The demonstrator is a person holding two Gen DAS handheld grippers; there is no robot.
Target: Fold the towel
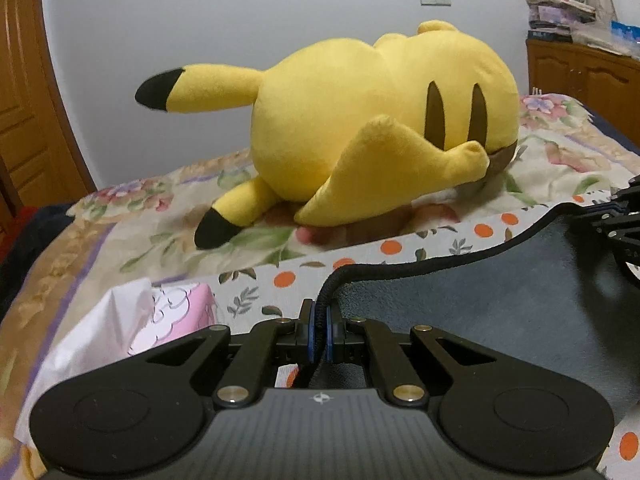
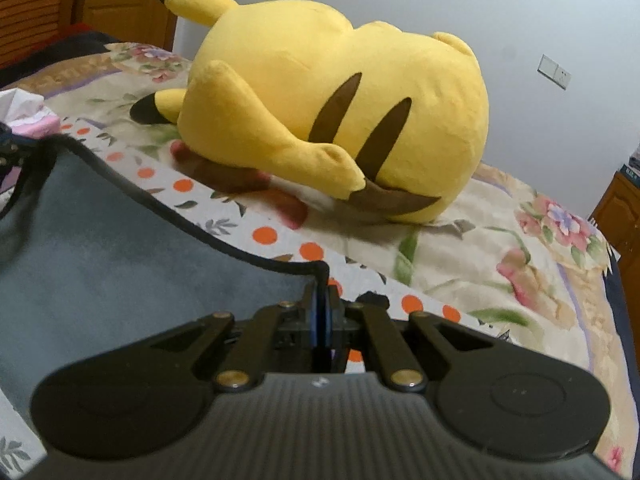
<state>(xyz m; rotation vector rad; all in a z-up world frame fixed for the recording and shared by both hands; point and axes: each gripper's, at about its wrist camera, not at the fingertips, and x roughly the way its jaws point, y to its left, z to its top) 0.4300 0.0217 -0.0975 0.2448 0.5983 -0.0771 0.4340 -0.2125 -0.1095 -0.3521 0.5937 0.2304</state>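
Leftward first: left gripper (image 1: 319, 334) clenched on the towel (image 1: 500, 300) corner, dark hem pinched between the pads, presumably to keep that edge taut. Ahead of it, yellow plush toy (image 1: 360, 120); left of it, tissue pack (image 1: 160, 316). Then right gripper (image 2: 323, 312) likewise clamped on the opposite corner, towel (image 2: 100, 248) stretched leftward, ready for folding over.

Soft, even indoor light with no glare, slightly dim and warm. The yellow plush toy (image 1: 360, 128) casts a faint shadow on the floral bedspread (image 1: 132, 216). Fisheye bending curves the wooden door (image 1: 24, 92) and wall at the edges – corners go black. The tissue pack (image 1: 132, 320) looks blurred, and the right view is softer overall.
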